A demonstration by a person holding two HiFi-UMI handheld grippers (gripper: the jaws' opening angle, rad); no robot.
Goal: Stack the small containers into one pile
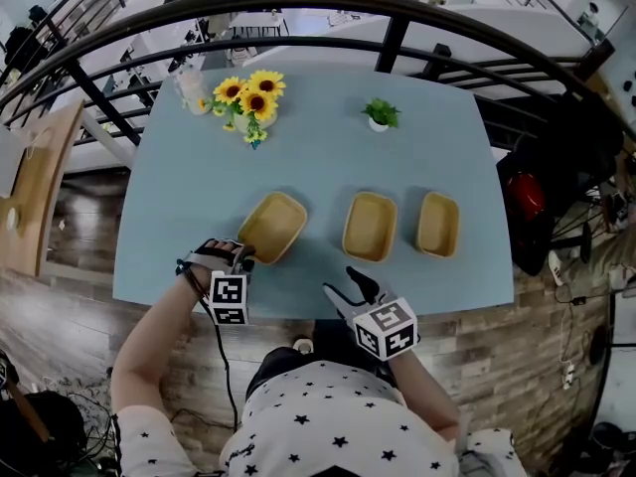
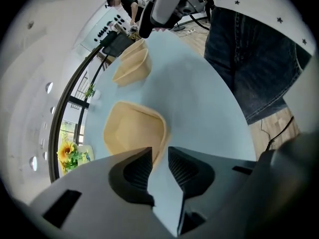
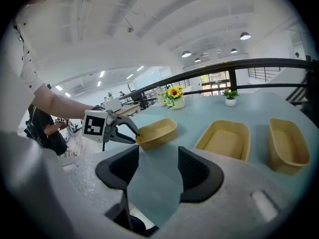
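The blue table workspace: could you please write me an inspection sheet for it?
Surface: blue table, one level top.
Job's things: left container, middle container, right container, in a row, unstacked.
Clutter: sunflower pot, small green plant, far side.
Grippers: left tongs closed on left container's rim; right tongs open, empty.
Cables: black cable hangs below left tongs.
Surroundings: black railing, wood floor.

The containers are tan, the table pale blue, the sunflowers yellow.
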